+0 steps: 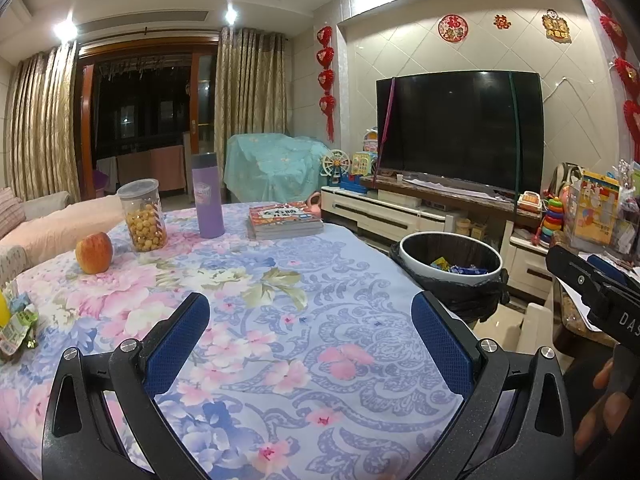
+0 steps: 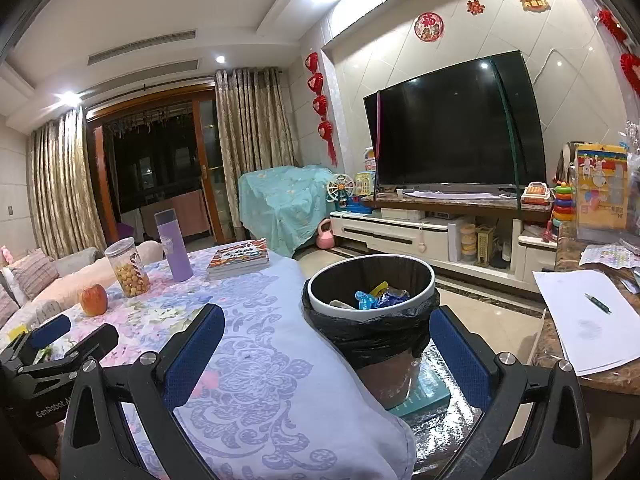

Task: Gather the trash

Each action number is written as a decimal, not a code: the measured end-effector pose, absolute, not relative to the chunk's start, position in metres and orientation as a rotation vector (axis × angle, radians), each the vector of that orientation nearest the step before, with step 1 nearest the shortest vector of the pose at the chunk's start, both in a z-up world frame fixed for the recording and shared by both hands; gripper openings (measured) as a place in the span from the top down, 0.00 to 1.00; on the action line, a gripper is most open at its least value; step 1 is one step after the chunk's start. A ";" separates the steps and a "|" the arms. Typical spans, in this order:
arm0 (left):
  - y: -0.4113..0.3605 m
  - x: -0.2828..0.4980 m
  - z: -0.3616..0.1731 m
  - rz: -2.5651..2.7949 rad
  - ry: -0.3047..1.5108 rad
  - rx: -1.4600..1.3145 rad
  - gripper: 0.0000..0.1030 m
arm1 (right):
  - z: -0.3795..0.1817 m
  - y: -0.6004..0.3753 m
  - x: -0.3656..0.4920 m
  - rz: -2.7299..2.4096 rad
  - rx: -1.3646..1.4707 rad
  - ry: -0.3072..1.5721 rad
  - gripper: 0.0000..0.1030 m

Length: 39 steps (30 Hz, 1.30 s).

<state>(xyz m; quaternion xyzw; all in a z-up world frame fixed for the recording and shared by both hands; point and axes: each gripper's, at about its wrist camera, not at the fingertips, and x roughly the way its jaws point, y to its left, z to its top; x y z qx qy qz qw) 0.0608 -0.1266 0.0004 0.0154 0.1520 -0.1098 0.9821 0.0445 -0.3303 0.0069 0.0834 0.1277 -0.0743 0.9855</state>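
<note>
A trash bin point(image 1: 452, 278) with a black liner stands off the table's right edge; in the right wrist view the bin point(image 2: 372, 320) holds blue and yellow wrappers point(image 2: 378, 298). Crumpled green and white wrappers point(image 1: 18, 326) lie at the table's left edge. My left gripper point(image 1: 310, 332) is open and empty above the floral tablecloth point(image 1: 304, 300). My right gripper point(image 2: 326, 344) is open and empty, just in front of the bin. The left gripper also shows in the right wrist view point(image 2: 76, 330), at lower left.
An apple point(image 1: 94, 253), a jar of yellow snacks point(image 1: 144, 216), a purple bottle point(image 1: 207, 196) and stacked books point(image 1: 284, 220) stand on the far table. A TV point(image 1: 460, 130) on a stand is behind. A side table with papers point(image 2: 584, 320) and a pen is at right.
</note>
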 end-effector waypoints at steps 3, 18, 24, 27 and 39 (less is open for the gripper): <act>-0.127 0.062 -0.001 -0.223 0.308 0.034 0.00 | 0.007 -0.331 0.045 -0.148 0.169 0.257 0.00; -0.128 0.063 -0.002 -0.225 0.310 0.037 0.00 | 0.007 -0.331 0.045 -0.149 0.170 0.260 0.00; -0.129 0.064 -0.003 -0.229 0.312 0.037 0.00 | 0.007 -0.332 0.046 -0.149 0.171 0.261 0.00; -0.128 0.066 -0.004 -0.230 0.314 0.037 0.00 | 0.007 -0.332 0.046 -0.149 0.171 0.262 0.00; -0.127 0.067 -0.005 -0.236 0.314 0.035 0.00 | 0.003 -0.330 0.047 -0.144 0.173 0.274 0.00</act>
